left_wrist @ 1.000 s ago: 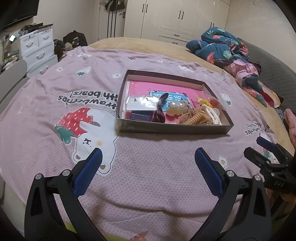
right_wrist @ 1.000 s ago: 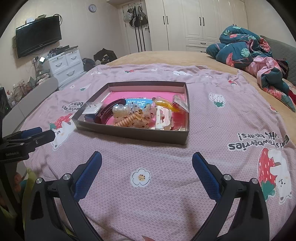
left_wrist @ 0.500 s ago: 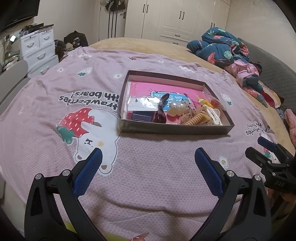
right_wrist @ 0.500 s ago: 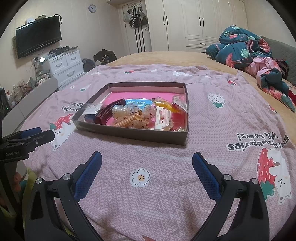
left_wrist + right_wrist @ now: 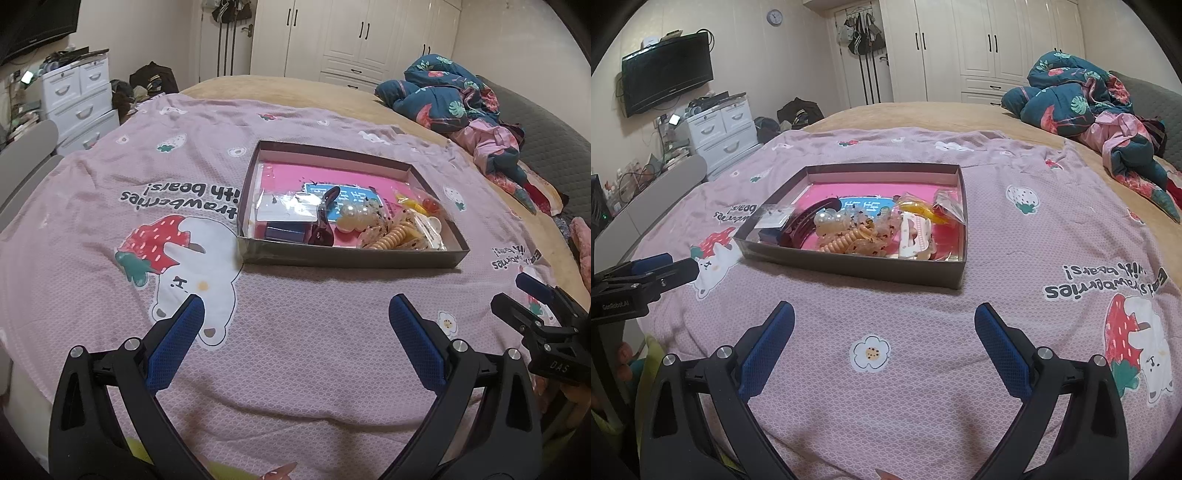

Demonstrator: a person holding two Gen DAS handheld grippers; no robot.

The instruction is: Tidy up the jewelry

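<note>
jewelry box point(image 5: 343, 254) ahead of both jaws, well apart | long axis crosswise on bed point(image 5: 295, 350) | left gripper point(image 5: 295, 328), right gripper point(image 5: 884, 328): jaws spread, empty

A shallow brown box point(image 5: 351, 254) with a pink floor lay mid-scene on a pink strawberry-and-bear bedspread point(image 5: 110, 206), holding a dark red hair clip point(image 5: 323, 221), a pearl clip point(image 5: 352, 218), a coiled peach hair tie point(image 5: 391, 238), a clear packet point(image 5: 288, 206) and a navy case point(image 5: 284, 232). The left gripper point(image 5: 295, 325) hung near, above bare bedspread, its blue pads point(image 5: 173, 347) spread wide and holding nothing. The right gripper point(image 5: 524, 306) showed at the right edge, and a blue floral quilt point(image 5: 443, 96) lay far right.
</note>
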